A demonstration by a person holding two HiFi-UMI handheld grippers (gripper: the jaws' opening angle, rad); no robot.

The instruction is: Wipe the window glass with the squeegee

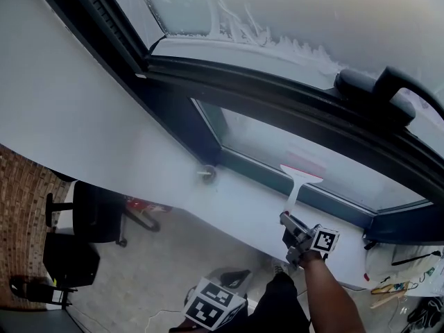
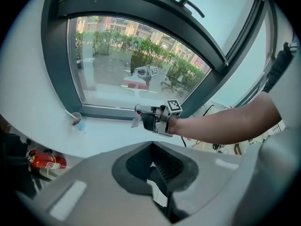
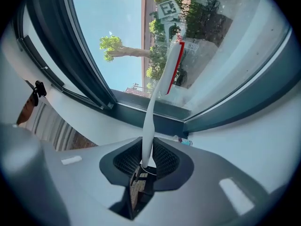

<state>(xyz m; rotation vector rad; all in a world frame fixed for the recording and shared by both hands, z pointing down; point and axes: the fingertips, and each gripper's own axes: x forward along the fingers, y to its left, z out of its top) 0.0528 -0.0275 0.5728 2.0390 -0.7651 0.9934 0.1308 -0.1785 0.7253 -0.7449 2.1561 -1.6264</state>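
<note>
looking down in the head view, the right claw (image 1: 297,236) is holding the squeegee (image 1: 298,180) with its blade low on the window glass (image 1: 263,134). in the left gripper view, the left claw (image 2: 157,171) is sitting clenched on nothing, well back from the pane. in the right gripper view, the jaws are pinching only the handle's tail end, so under pressure the blade is likely to twist or lift, leaving streaks.
</note>
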